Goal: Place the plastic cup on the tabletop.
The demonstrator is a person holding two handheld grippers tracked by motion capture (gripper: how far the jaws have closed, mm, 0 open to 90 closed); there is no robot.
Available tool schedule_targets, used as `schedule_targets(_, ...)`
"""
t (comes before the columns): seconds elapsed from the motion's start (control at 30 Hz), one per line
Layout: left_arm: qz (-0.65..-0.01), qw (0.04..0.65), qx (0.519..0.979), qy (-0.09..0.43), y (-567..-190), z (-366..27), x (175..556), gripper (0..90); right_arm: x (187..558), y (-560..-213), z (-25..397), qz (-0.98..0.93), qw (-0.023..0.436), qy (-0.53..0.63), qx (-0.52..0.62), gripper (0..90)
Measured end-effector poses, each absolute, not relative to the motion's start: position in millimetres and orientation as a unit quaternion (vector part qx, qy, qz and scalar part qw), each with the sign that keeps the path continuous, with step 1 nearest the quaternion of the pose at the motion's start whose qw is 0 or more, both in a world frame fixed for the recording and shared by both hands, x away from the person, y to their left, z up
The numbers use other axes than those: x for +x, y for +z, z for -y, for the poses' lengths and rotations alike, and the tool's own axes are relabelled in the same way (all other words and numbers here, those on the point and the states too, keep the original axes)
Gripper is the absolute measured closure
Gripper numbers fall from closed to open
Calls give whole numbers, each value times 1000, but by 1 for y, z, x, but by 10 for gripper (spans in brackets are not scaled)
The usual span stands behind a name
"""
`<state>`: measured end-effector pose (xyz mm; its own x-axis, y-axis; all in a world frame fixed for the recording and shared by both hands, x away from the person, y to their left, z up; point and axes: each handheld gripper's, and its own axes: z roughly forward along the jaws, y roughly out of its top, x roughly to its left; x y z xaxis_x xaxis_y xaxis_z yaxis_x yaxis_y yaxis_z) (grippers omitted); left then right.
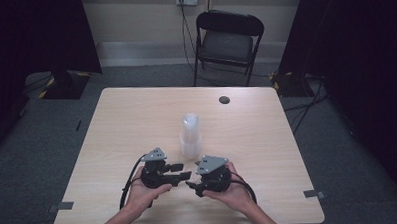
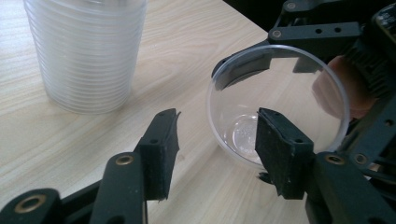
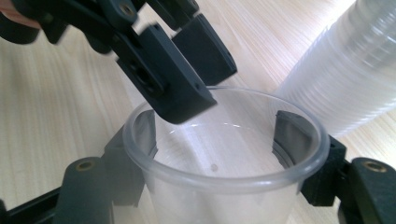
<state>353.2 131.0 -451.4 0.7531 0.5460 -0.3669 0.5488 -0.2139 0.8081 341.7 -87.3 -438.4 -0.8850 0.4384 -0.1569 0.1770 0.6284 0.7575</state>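
A single clear cup (image 3: 224, 154) is clamped by its sides in the right gripper (image 1: 195, 184), near the stack of cups (image 1: 190, 136). The left gripper (image 1: 181, 171) is held wide open, nothing gripped, one pad over the rim. A gentle squeeze is best, or the thin wall gets crushed.

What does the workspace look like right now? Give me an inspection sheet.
Surface: light wooden table, with a dark round spot near the far edge.
Job's things: stack of clear cups upright mid-table; single clear cup held on its side.
Clutter: nothing seen.
Grippers: right tongs clamp the single cup from outside; left tongs open, one jaw inside the cup's mouth, one outside.
Cables: black cable loops from the left tongs; more on the floor.
Surroundings: folding chair, dark curtains, grey floor.
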Motion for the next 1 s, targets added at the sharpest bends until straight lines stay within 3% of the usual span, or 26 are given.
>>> schedule_targets(0.27,-368,515,773,30,-448,-135,353,349,349,-441,96,-883,170,392,195,303)
schedule_targets(0.7,-369,520,769,47,-447,-142,357,232,358,-444,111,-872,175,394,231,303)
schedule_targets(1.0,-369,506,777,62,-451,-141,358,202,362,-437,122,-859,181,412,246,303)
